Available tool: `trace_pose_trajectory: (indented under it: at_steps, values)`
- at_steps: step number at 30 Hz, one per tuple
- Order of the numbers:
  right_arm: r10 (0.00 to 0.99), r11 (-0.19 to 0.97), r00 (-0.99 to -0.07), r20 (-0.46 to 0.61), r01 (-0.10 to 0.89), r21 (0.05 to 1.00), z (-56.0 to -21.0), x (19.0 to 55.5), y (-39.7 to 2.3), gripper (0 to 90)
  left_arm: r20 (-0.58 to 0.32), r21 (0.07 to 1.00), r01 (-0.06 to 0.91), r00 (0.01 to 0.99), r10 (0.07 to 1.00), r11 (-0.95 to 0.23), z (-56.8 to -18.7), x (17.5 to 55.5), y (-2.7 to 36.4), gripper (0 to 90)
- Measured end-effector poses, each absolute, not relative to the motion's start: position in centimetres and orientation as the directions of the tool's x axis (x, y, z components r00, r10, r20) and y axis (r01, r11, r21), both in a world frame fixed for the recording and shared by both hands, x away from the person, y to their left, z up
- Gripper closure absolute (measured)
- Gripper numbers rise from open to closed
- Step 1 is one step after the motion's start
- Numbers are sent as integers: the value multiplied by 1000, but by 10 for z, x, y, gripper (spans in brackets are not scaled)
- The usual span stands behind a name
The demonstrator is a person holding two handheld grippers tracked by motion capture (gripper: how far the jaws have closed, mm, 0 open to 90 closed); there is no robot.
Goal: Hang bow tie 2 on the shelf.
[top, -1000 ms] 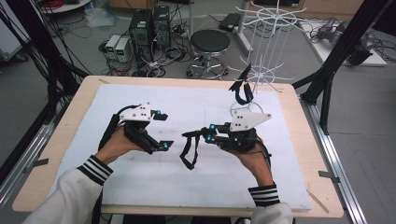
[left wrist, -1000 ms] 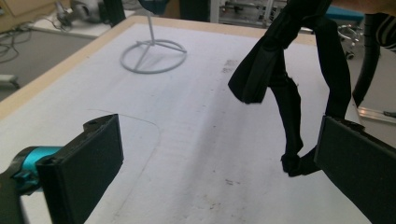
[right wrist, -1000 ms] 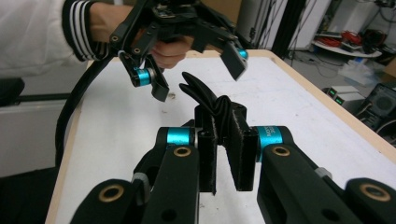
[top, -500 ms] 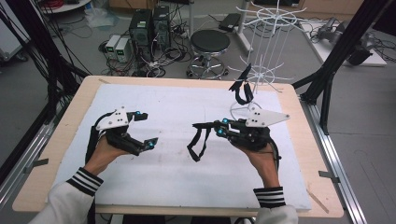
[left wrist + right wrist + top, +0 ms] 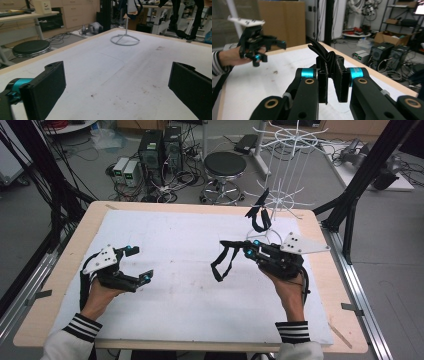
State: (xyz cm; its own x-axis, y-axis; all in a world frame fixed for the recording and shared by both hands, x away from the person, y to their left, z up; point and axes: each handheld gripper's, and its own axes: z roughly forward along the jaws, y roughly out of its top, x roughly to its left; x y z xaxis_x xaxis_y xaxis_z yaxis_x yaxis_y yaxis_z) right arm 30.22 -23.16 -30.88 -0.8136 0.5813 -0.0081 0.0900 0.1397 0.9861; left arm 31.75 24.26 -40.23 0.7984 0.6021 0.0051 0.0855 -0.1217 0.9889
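My right gripper (image 5: pixel 246 251) is at the right of the white mat (image 5: pixel 175 230), pointing left, and is shut on a black strap (image 5: pixel 220 264) whose loop hangs down from the jaws. In the right gripper view the strap (image 5: pixel 323 53) sticks up, pinched between the pads of the right gripper (image 5: pixel 331 83). My left gripper (image 5: pixel 141 262) is held low over the mat's left side, open, nothing between its jaws. The left gripper view shows its two pads wide apart over bare mat (image 5: pixel 117 92). The right gripper view also shows the left gripper (image 5: pixel 272 51) farther off, open.
A white wire rack (image 5: pixel 280 195) stands at the table's back right, with another black strap (image 5: pixel 259 219) hanging from it. Its ring base (image 5: pixel 125 40) shows ahead of the left gripper. A stool (image 5: pixel 225 165) and computer cases (image 5: pixel 160 145) are on the floor behind the table.
My left hand has moved left and toward the near edge, sinking lower. My right hand has drifted right, still carrying the strap.
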Motion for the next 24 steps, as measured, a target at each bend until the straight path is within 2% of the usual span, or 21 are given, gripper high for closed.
trace_pose_trajectory:
  at_steps: [7,24]
  values:
    - [640,88,-768,6,81,993,-305,299,-246,835,-20,995,80,768,640,-65,-414,310,256,17]
    - [753,3,-657,40,64,998,-297,289,-275,834,-21,997,64,719,694,-36,-432,302,268,17]
